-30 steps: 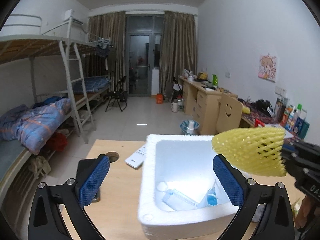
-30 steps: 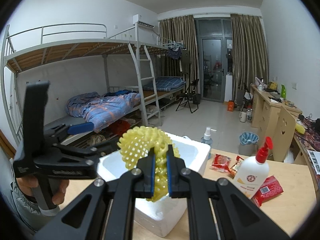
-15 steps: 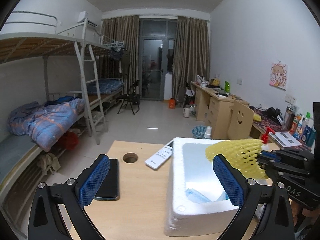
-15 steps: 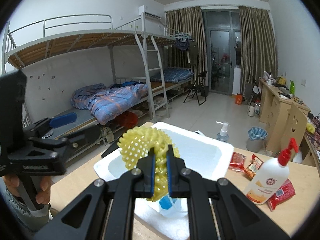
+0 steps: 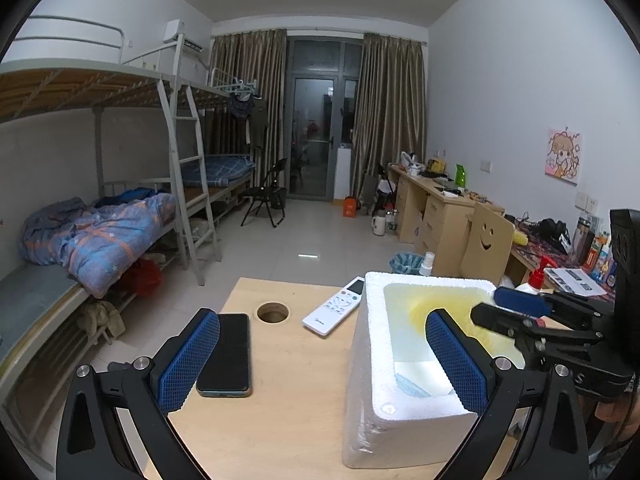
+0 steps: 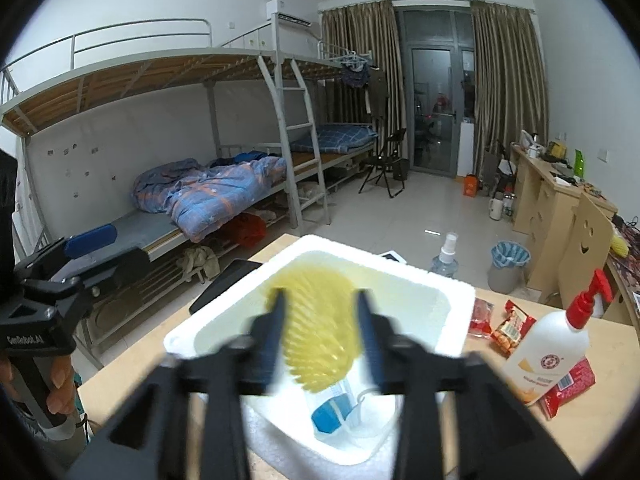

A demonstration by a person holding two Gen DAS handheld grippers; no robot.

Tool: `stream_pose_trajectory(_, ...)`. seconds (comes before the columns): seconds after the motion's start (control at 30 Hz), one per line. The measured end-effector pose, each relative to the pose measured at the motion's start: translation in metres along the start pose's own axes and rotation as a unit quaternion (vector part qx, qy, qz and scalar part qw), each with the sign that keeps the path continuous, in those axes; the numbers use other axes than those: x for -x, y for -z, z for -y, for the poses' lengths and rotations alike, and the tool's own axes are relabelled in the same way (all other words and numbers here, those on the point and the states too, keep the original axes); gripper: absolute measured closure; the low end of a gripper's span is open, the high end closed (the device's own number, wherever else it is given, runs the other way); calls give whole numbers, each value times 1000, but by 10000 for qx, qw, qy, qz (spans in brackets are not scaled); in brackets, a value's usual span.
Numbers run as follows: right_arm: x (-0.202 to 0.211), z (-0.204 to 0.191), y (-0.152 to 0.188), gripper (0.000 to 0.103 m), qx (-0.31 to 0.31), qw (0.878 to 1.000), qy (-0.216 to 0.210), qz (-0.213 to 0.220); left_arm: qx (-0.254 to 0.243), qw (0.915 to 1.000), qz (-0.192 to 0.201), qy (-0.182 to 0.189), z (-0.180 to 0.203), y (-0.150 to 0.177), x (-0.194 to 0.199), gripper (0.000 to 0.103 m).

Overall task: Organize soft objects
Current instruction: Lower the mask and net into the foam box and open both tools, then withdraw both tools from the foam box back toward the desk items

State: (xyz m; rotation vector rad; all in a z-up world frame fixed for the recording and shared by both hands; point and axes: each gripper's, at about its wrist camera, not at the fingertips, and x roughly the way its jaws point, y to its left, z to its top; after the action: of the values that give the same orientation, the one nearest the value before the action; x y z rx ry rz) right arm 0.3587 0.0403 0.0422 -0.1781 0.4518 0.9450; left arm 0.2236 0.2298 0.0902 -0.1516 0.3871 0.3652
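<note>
A yellow foam net (image 6: 316, 320), motion-blurred, hangs loose over the open white foam box (image 6: 420, 276). My right gripper (image 6: 320, 304) is above the box with its jaws opening; the net is between the pads, which no longer press it. In the left wrist view the net is a yellow blur (image 5: 424, 308) inside the box (image 5: 400, 412), with the right gripper (image 5: 496, 306) reaching in from the right. Blue-and-white packets (image 6: 332, 412) lie on the box floor. My left gripper (image 5: 322, 324) is open with nothing in it, left of the box; it also shows as (image 6: 108, 250).
On the wooden table (image 5: 296, 400) lie a black phone (image 5: 224, 354), a white remote (image 5: 336, 310) and a round cable hole (image 5: 273, 312). Right of the box are a red-pump white bottle (image 6: 548, 344), red snack packets (image 6: 512, 328) and a spray bottle (image 6: 446, 256).
The right jaws have parted from shut on the foam net, and the net now drops blurred into the box. The left gripper has drifted left, so the phone comes into view.
</note>
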Motion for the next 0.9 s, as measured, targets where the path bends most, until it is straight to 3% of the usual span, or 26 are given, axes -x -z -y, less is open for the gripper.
stream_pose_trajectory(0.23,3,3,1,11,-55,10000,-3,33,66,10000,9,30,-7,0,-1,0)
stream_pose_trajectory(0.37,5,-1,0,10,-35,10000,2,61,43,10000,-3,20,-8,0,0,0)
stream_pose_trajectory(0.53,14,-2,1,0,-6,9999,66,154,22,10000,13,59,-4,1,6,0)
stream_pose_trajectory(0.9,56,3,9,0,-120,9987,252,419,-32,9997,137,209,12,3,35,0)
